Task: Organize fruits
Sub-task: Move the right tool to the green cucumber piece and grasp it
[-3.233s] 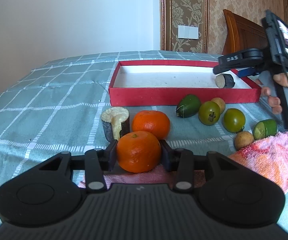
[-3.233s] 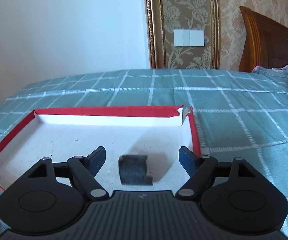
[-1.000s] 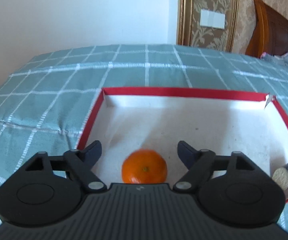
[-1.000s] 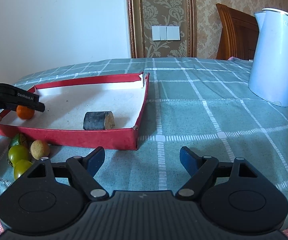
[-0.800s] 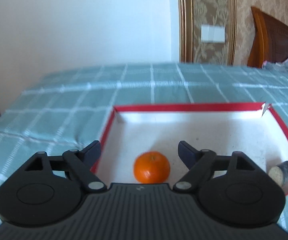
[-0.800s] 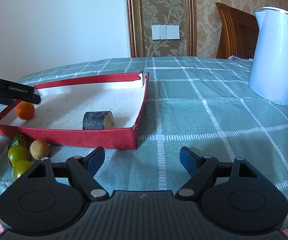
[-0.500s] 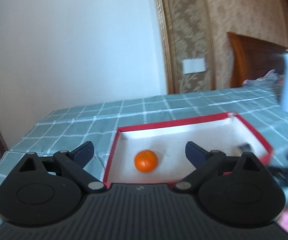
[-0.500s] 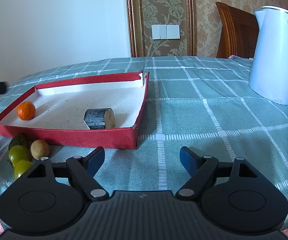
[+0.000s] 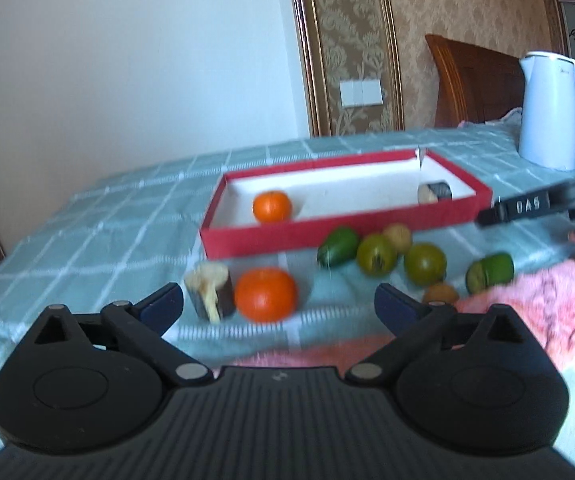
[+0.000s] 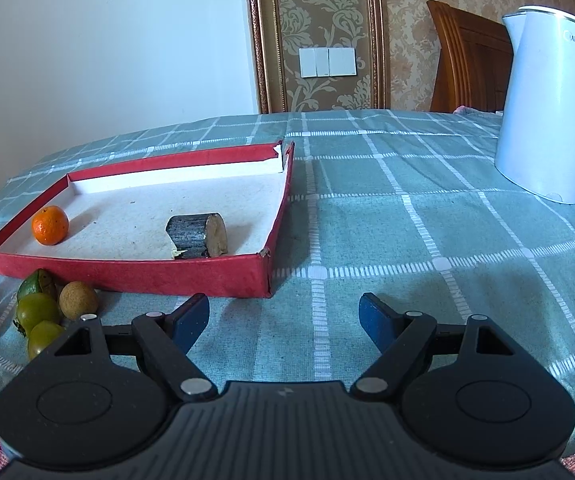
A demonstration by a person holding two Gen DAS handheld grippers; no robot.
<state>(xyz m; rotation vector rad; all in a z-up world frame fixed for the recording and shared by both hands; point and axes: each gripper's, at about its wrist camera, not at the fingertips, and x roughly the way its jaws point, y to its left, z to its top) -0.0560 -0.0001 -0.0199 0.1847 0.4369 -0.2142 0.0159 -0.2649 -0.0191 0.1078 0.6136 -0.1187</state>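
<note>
A red box [image 9: 327, 236] with a white floor holds one orange [image 9: 271, 207] at its left end and a dark cane piece [image 9: 435, 192] at its right end. My left gripper [image 9: 279, 304] hangs back from the box. Its jaws are opening, with nothing between them. Just beyond its fingertips a second orange [image 9: 265, 294] and a pale-cut cane piece [image 9: 209, 294] lie on the cloth. My right gripper [image 10: 283, 312] stands open and empty over the cloth, in front of the box's [image 10: 127, 270] right corner.
Several green fruits [image 9: 377, 255], a cut green piece [image 9: 489, 273] and two brown longans [image 9: 397, 236] lie in front of the box. A pink towel [image 9: 527, 312] covers the near edge. A white kettle [image 10: 551, 92] stands at the far right.
My left gripper has drawn back out of the box, leaving the orange inside, and its jaws have spread wider. The right gripper has stayed still.
</note>
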